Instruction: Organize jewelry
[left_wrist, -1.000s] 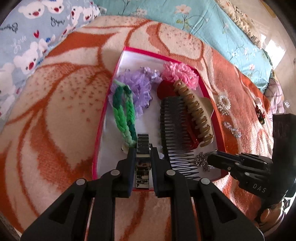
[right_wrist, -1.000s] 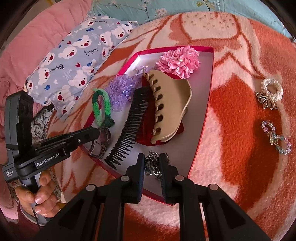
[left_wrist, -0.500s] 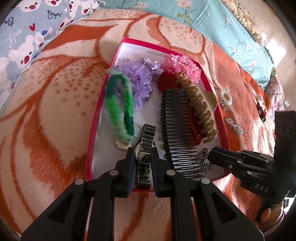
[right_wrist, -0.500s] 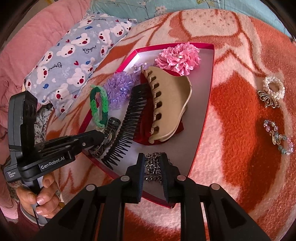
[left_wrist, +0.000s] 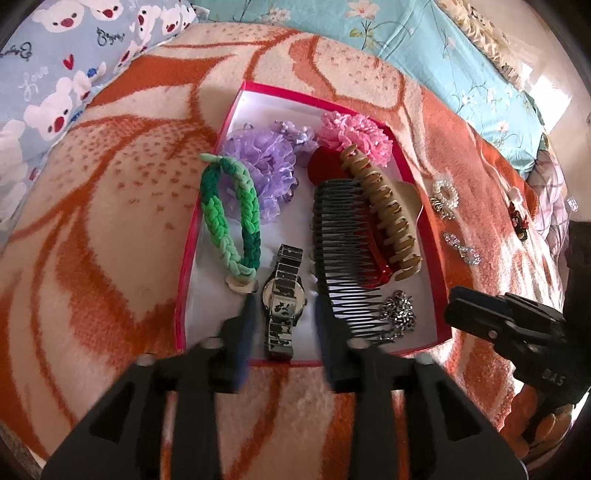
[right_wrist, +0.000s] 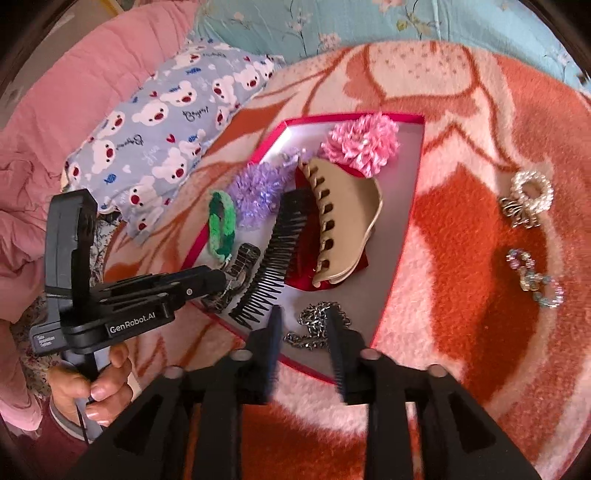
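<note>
A red-rimmed box (left_wrist: 183, 258) lies on the orange blanket. In it are a green braided bracelet (left_wrist: 229, 210), purple (left_wrist: 264, 166) and pink (left_wrist: 356, 136) scrunchies, a black comb (left_wrist: 341, 236), a beige claw clip (left_wrist: 384, 210), a metal watch (left_wrist: 284, 295) and a silver chain (left_wrist: 399, 314). My left gripper (left_wrist: 284, 317) is open, its fingers either side of the watch, which lies in the box. My right gripper (right_wrist: 304, 325) is open over the chain (right_wrist: 316, 325), which lies in the box's near corner (right_wrist: 384, 314).
On the blanket right of the box lie a pearl scrunchie (right_wrist: 530, 195), a beaded bracelet (right_wrist: 535, 277) and a small red ornament (left_wrist: 517, 219). A bear-print pillow (right_wrist: 159, 136) and pink quilt (right_wrist: 55, 118) lie to the left, a teal floral sheet (left_wrist: 424, 55) behind.
Both grippers have opened. The left one let go of the watch, the right one let go of the chain; both items now lie in the box.
</note>
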